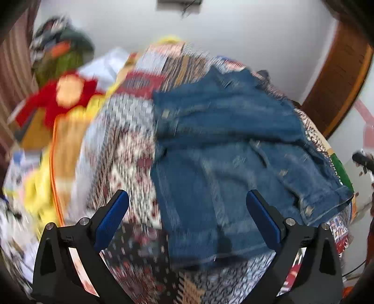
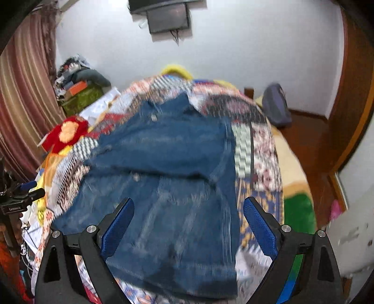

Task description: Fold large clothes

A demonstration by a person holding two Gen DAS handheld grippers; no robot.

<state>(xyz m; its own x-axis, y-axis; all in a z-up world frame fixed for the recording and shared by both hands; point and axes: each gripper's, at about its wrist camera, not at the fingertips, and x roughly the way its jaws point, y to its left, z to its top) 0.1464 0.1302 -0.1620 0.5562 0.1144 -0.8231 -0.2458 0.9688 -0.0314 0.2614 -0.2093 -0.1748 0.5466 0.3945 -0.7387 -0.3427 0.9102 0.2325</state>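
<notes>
— Both tools at the bottom of frame?
— Yes, my left gripper (image 1: 187,198) and right gripper (image 2: 188,205) gape wide, holding nothing.
— The denim jacket (image 2: 168,177)?
— Mid-frame, spread on the patterned bedspread (image 2: 261,149).

— Where have you set up?

— You're in a home bedroom. The bed (image 2: 264,149) fills the middle, spread with a busy patchwork cover.

— What else around the bed says so?

— A striped curtain (image 2: 21,98) hangs to its left, a screen (image 2: 168,18) is mounted on the white wall beyond it, and a wooden door frame (image 2: 355,112) stands to its right.
</notes>
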